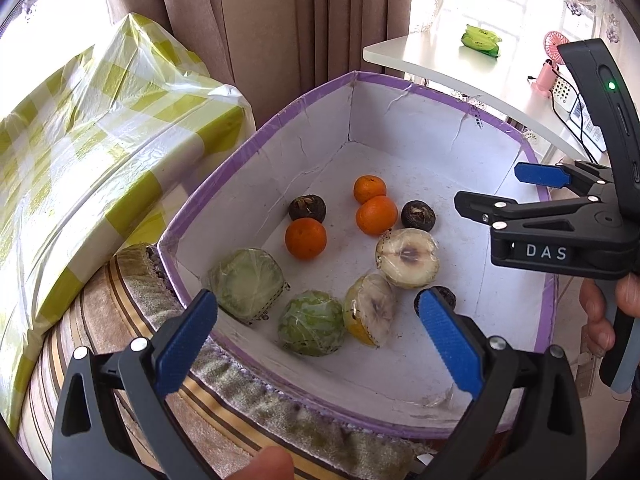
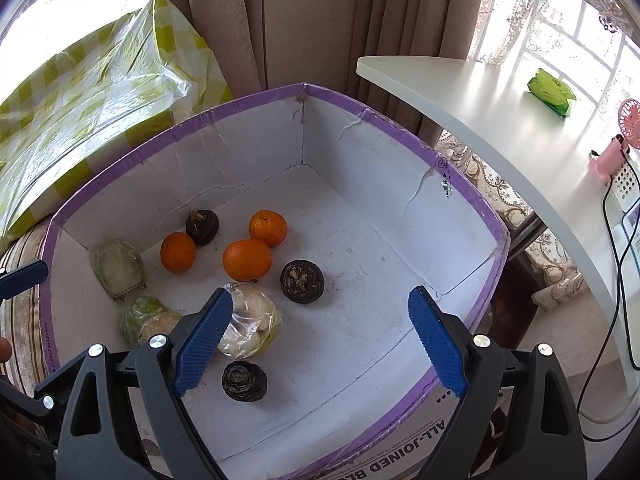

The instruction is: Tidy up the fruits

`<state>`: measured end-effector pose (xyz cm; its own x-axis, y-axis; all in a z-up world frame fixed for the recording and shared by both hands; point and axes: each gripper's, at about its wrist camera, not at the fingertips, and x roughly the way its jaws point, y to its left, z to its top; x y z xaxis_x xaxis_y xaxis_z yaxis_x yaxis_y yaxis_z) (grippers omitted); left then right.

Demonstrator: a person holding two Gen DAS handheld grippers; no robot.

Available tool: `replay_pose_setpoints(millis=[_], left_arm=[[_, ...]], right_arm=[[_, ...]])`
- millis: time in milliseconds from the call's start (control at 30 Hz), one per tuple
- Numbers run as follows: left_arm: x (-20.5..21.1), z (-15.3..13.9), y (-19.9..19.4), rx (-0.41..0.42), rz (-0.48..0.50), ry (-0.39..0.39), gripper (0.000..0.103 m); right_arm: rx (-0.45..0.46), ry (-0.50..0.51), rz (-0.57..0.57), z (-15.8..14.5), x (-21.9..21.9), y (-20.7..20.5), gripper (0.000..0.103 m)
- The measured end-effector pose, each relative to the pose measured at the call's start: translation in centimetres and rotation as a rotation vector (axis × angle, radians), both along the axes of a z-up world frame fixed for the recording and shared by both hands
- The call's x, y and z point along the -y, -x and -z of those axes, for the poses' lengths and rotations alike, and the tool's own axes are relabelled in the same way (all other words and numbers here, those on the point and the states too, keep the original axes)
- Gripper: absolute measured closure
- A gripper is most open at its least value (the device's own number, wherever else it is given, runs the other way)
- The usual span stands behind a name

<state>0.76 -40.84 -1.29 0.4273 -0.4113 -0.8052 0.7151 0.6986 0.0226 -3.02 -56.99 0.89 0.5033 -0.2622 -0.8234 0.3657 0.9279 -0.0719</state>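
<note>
White box (image 2: 256, 160) wall reads "ALL-JOINED"; right gripper (image 1: 500, 190) body reads "DAS".

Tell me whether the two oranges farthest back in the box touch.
Touching: the right wrist view shows the rear orange overlapping the front orange with no gap.

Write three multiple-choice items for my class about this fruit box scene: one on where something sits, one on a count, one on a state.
1. Where is the green packet?
A. in the box
B. on the white table
C. on the checked plastic cover

2. How many oranges lie in the box?
A. two
B. three
C. five

3. How does the right gripper stand?
A. open and holding nothing
B. shut on an orange
C. shut on a dark round fruit

Answers:
1 B: the packet lies on the white table beside the box.
2 B: three oranges show on the box floor.
3 A: its blue pads stand apart with nothing between them.
</note>
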Motion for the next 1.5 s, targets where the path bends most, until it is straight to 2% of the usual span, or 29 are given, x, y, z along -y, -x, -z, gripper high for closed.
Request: replay_pose_setpoints(millis=[300,1500], left_arm=[[0.21,0.20,0.06,0.012,-0.009,-0.022,0.002],[0.22,0.20,-0.06,0.008,-0.012,-0.022,0.002]], right_arm=[[-0.004,-0.004,-0.007,0.22,-0.22,-0.16,0.017],[-0.007,-0.003,-0.012,0.38,-0.56,-0.17,0.017]])
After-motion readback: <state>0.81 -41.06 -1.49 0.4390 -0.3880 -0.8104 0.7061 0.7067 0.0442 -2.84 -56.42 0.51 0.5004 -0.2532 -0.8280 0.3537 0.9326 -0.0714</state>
